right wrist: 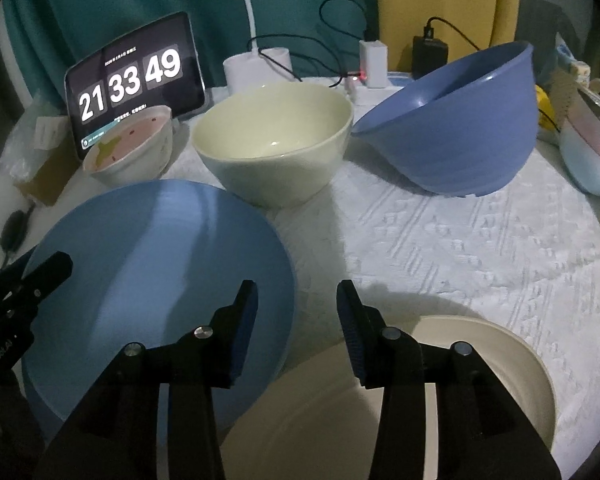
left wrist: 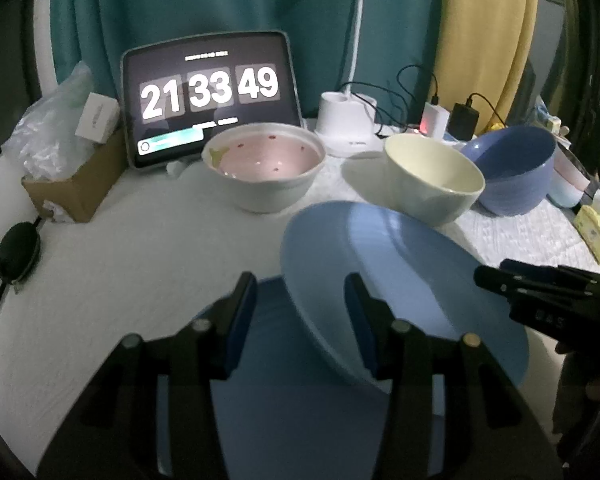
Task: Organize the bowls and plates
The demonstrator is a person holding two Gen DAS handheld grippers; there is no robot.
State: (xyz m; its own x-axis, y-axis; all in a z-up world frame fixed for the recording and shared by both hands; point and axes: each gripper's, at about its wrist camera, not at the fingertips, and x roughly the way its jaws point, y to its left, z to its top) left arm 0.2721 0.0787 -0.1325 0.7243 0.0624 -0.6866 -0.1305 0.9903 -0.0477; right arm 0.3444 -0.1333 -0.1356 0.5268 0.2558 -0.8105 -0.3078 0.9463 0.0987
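A light blue plate (left wrist: 412,280) (right wrist: 156,276) sits tilted over a second, darker blue plate (left wrist: 276,392) on the white table. My left gripper (left wrist: 300,320) is open, its fingers either side of the tilted plate's rim. My right gripper (right wrist: 296,332) is open and empty, above the gap between the blue plate and a cream plate (right wrist: 452,400). A pink-lined bowl (left wrist: 264,164) (right wrist: 128,148), a cream bowl (left wrist: 432,180) (right wrist: 272,144) and a tipped blue bowl (left wrist: 512,168) (right wrist: 456,120) stand behind.
A tablet clock (left wrist: 210,96) (right wrist: 132,80), a white lamp base (left wrist: 346,124), chargers with cables (right wrist: 430,54) and a cardboard box (left wrist: 72,188) line the back. A pink-and-blue cup (right wrist: 592,152) and yellow items lie at the right edge.
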